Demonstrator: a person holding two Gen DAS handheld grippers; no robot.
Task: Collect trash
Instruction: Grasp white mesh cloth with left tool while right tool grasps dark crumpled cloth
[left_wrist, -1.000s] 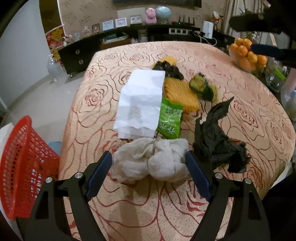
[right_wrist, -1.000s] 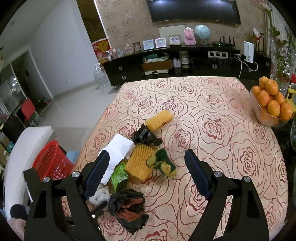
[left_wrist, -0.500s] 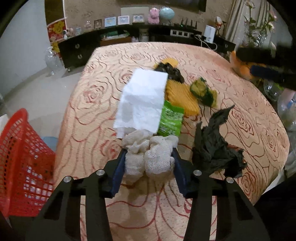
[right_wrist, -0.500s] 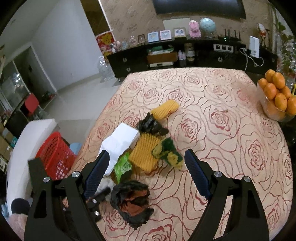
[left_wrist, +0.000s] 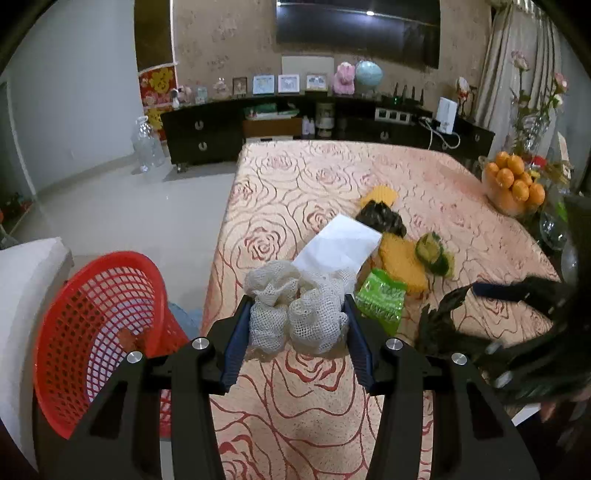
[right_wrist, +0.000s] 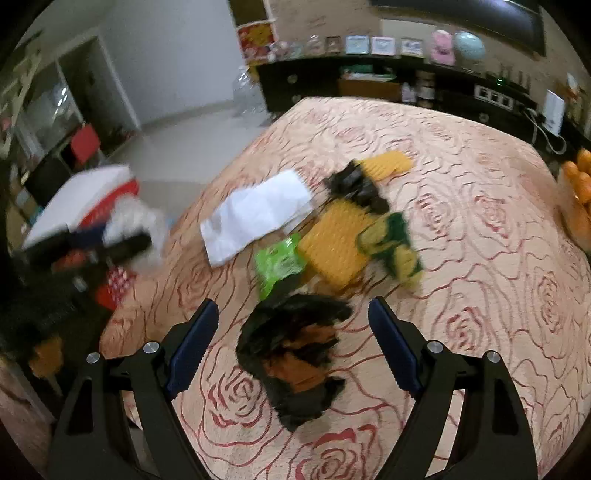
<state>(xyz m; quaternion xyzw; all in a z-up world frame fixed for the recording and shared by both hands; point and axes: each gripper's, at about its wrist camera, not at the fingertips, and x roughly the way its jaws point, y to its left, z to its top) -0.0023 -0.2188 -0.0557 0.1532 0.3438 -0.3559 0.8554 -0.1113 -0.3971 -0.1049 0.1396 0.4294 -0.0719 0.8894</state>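
Holding a wad of white mesh netting (left_wrist: 299, 308), the left gripper (left_wrist: 298, 334) has its fingers pinched partway in on it, above the table (left_wrist: 321, 413) edge beside the red basket (left_wrist: 96, 325). Right gripper (right_wrist: 291, 343): fingers wide apart, empty, flanking a crumpled black bag (right_wrist: 295, 358) on the rose-patterned cloth. Paper sheet (right_wrist: 255, 216), green packet (right_wrist: 279, 264), yellow foam (right_wrist: 338, 245) lie just beyond.

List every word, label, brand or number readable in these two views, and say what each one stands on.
None can be read.
Green snack packet: white print, too small and blurred to read.
Framed pictures on the dark sideboard: too small to read.
Red and gold poster by the wall: only a pattern shows.
Right wrist view: motion blur, nothing legible.
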